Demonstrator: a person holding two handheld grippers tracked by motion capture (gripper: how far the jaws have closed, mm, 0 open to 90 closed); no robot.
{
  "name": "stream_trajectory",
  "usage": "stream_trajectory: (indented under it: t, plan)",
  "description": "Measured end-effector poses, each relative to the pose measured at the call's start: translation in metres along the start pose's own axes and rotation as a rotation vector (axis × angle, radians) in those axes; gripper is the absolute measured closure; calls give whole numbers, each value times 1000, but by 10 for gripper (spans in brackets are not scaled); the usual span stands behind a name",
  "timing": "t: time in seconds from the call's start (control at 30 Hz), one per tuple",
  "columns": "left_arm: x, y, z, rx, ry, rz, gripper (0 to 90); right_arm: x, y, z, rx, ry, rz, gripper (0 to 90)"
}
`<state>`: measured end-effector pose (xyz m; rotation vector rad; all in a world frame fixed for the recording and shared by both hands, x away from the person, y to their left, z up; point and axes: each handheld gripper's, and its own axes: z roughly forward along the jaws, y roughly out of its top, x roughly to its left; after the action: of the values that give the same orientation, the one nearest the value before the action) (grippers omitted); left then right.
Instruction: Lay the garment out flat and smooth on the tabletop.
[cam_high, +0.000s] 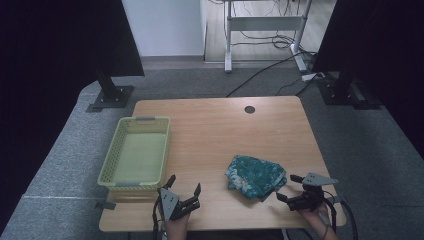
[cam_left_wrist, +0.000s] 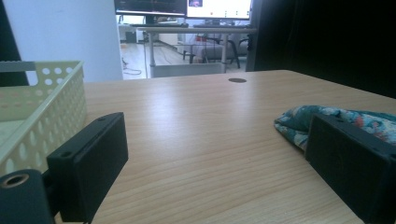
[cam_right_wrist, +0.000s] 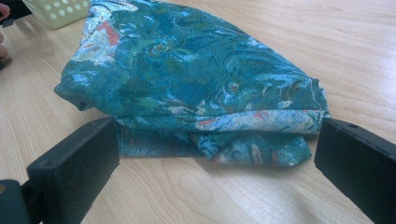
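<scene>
So there's one wooden counter (cam_high: 215, 130), one pale green perforated basket (cam_high: 136, 152), one folded teal patterned cloth (cam_high: 256, 176) and two grippers, that's the whole count. The counter also has one small dark round hole (cam_high: 249, 109) near its far edge.

Biggest thing on the counter is the basket, which sits just ahead of the left gripper (cam_high: 183, 191) and slightly to its outer side (in the left gripper view its holed wall (cam_left_wrist: 44, 109) runs right next to one jaw). Between the left gripper's jaws I can see bare wood, and they're spread wide, holding nothing. The cloth is off to that gripper's inner side, peeking out behind its other jaw (cam_left_wrist: 327, 119).

Now the cloth vs the right gripper (cam_high: 293, 188): it lies just ahead of it, towards the left gripper's side, flat on the counter. In the right gripper view the folded edge (cam_right_wrist: 210, 116) sits straight in front of the gap, with the jaws standing apart on either side of it, released, not pressing on the fabric. Nothing stands between that gripper and the cloth.
</scene>
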<state>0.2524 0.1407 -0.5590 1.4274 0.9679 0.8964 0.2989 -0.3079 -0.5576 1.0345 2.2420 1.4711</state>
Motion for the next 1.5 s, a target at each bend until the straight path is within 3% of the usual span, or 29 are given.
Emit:
stream_trajectory:
  t: [0.37,0.53,1.03,1.1,1.2,1.27,1.5]
  plan:
    - [1,0,-1,-2,-19,-1,65,-2,1,3,41,88,-10,0]
    - [1,0,-1,-2,-20,-3,68,-2,2,4,61,88,1,0]
    - [1,0,-1,-3,-22,-2,69,2,4,5,84,116,-43,42]
    - [1,0,-1,-3,-25,-3,69,6,8,4,66,145,-38,42]
    - [1,0,-1,-1,-26,-3,69,12,13,4,53,156,-64,47]
    - [1,0,-1,-2,-25,0,69,24,22,5,14,196,-98,57]
    - [1,0,-1,-3,-23,-5,70,46,38,27,63,261,-178,66]
